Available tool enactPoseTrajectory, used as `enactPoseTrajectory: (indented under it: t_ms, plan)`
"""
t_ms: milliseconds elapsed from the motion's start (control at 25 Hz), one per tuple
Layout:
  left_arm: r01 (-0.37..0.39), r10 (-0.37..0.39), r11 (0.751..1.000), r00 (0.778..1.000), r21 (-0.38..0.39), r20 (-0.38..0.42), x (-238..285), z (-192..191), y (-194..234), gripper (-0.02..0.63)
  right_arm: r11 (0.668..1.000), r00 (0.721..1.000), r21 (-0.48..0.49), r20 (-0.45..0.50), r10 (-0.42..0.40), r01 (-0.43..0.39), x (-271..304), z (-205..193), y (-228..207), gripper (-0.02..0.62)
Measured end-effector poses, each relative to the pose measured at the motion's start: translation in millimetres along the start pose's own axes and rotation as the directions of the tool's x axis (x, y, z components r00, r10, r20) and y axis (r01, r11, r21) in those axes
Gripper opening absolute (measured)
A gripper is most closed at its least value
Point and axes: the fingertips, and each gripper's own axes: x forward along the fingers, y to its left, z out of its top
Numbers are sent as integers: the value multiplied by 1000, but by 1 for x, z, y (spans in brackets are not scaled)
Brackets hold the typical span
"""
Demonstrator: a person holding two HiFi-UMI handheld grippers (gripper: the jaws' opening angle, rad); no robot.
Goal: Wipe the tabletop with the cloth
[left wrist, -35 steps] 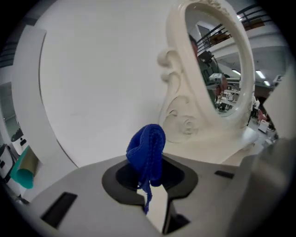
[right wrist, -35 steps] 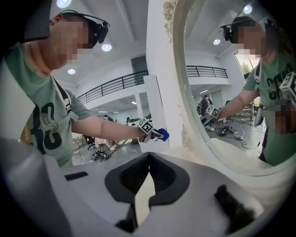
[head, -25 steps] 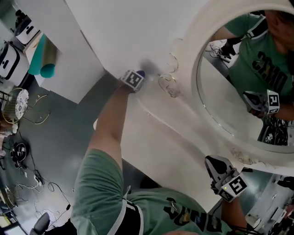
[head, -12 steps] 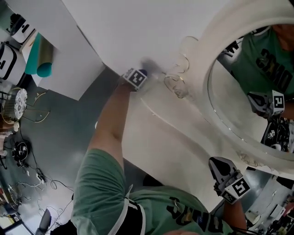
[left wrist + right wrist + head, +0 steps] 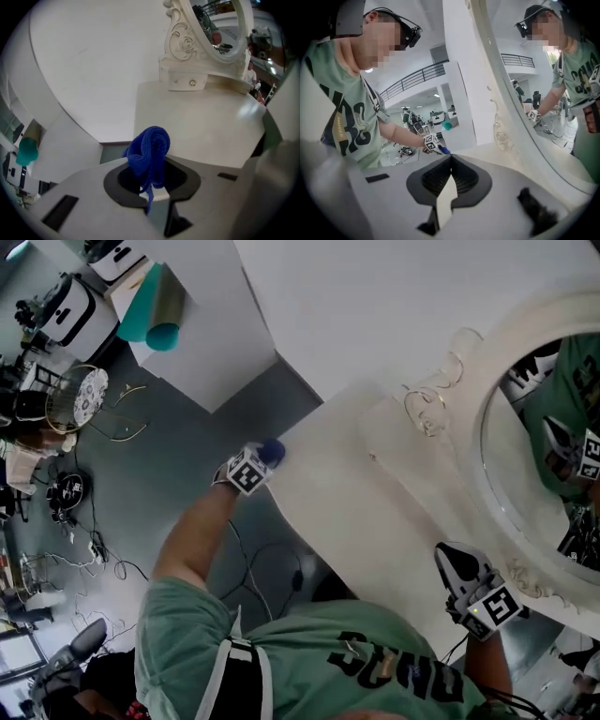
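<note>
My left tool (image 5: 259, 461) is clamped on the bunched cloth (image 5: 150, 154) just off the desk (image 5: 366, 493) edge, right tool (image 5: 466, 589) closed on nothing; no visible dirt, so wiping looks mostly done.

An oval mirror (image 5: 511, 334) in a cream frame with carved scrollwork (image 5: 180, 44) stands upright on a base that has a small drawer with a round knob (image 5: 192, 83). To the left is a plain white block (image 5: 206, 343), and a teal roll (image 5: 155, 310) lies at its far edge. Beyond is a grey floor (image 5: 159, 484) with loose dark cables (image 5: 94, 540), a round wire-framed fan-like object (image 5: 89, 395), and white machines (image 5: 70, 306) nearby.
</note>
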Motion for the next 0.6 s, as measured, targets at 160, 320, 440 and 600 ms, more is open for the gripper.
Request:
enactPoseTrajectory:
  t_ms: [160,320,440,600]
  plan:
    - [9,-11,998,999,-69,-31,-35,-78,-22,87,998,999,-31,-1,50,-50,11,8,18,12]
    - [42,-40,993,999,-112,19,-51,-79,-27,88,998,998,-46,14,53,-52,11,21,28,12]
    - [91,-78,993,985,-81,153,-40,17,-10,87,999,1000,-40,20,3,-2,-1,25,21,11]
    - [105,-125,991,952,86,281,3,186,6,87,995,995,-10,-3,-103,103,-26,15,9,12]
